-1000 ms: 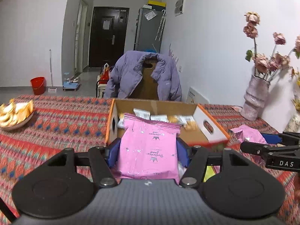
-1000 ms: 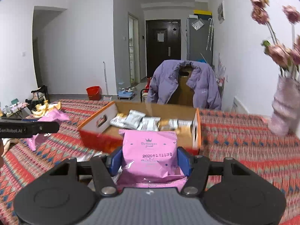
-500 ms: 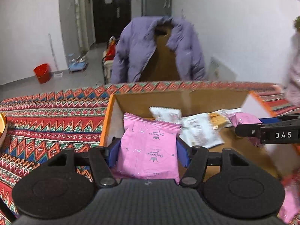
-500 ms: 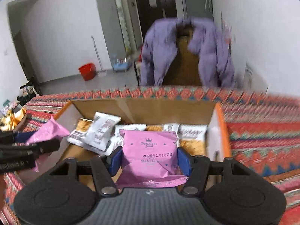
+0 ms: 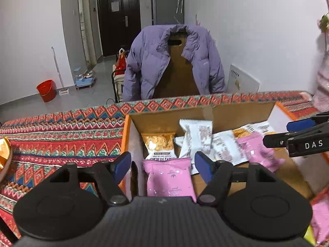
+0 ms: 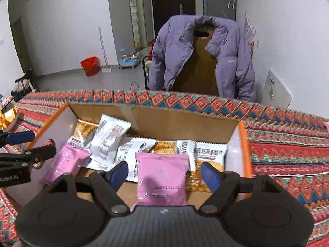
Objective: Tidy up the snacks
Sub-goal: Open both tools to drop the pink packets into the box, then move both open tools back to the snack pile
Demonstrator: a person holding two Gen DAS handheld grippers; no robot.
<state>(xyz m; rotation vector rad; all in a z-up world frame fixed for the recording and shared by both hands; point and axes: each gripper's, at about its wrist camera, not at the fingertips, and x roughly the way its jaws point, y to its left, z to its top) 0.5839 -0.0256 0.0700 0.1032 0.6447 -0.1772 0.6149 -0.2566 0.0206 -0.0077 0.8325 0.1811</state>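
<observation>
An open cardboard box (image 5: 125, 135) with orange rims holds several white, orange and pink snack packets. My left gripper (image 5: 162, 166) hovers over the box's left end with its jaws opening. A pink packet (image 5: 168, 179) lies loose between its blue pads, with a gap on each side. My right gripper (image 6: 163, 175) is over the right end of the box (image 6: 174, 123), jaws also opening. Its pink packet (image 6: 162, 177) is free of both pads. Each view shows the other gripper (image 5: 287, 132) (image 6: 30, 144) beside a blurred pink packet (image 5: 257, 150) (image 6: 65, 162).
The box stands on a table with a red patterned cloth (image 5: 61, 140). Behind the far edge is a chair with a purple jacket (image 5: 174, 61). A vase (image 5: 322, 86) stands at the right, a bowl (image 5: 4, 154) at the left, more pink packets (image 5: 320, 222) at the lower right.
Both grippers moved forward over the box and tilted down. Both were shut on pink packets; now their jaws have spread and the packets sit free inside the box.
</observation>
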